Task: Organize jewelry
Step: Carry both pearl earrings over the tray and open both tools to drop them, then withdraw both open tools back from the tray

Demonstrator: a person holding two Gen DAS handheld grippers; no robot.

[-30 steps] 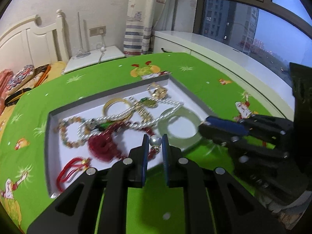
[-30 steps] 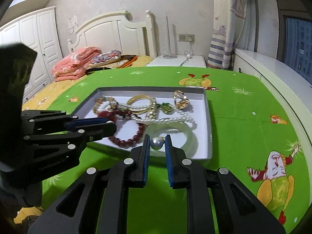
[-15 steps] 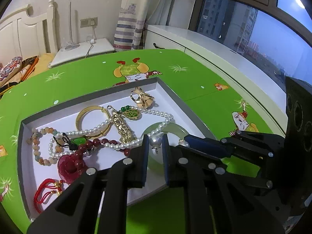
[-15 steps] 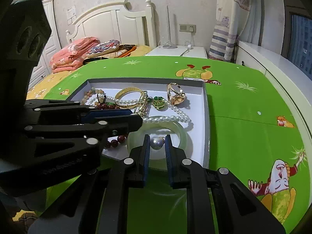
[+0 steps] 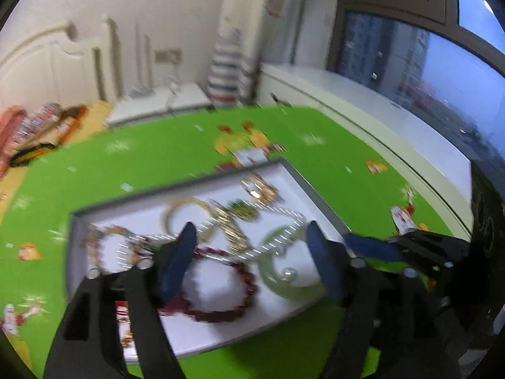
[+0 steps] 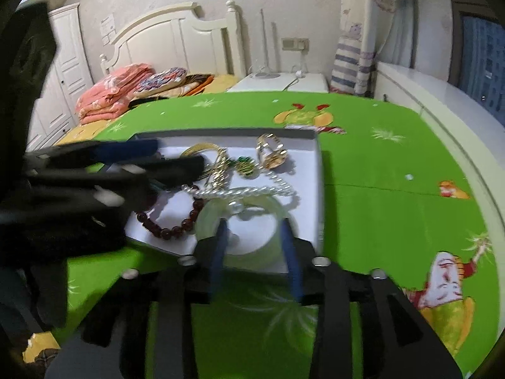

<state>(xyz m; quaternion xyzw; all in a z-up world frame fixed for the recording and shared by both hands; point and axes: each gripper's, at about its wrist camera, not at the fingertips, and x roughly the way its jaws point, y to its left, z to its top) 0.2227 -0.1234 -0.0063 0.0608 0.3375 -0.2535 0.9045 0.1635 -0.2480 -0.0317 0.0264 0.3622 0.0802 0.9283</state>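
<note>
The white jewelry tray [image 5: 293, 170] [image 6: 317, 170] is viewed closely, obliquely downward, from its near-left and near-right sides; it is shared by both.

Green tablecloth [image 6: 378, 221], printed with cartoon figures and grass tufts, covering the whole work surface under and ahead of both grippers. One item lies directly on it: a shallow grey-rimmed tray [image 6: 318, 170] with white floor [image 5: 221, 328], its near edge just below the right gripper's fingertips and its far rim ahead of them. The cloth shows bare to the right of that gripper and beyond the tray.
</note>
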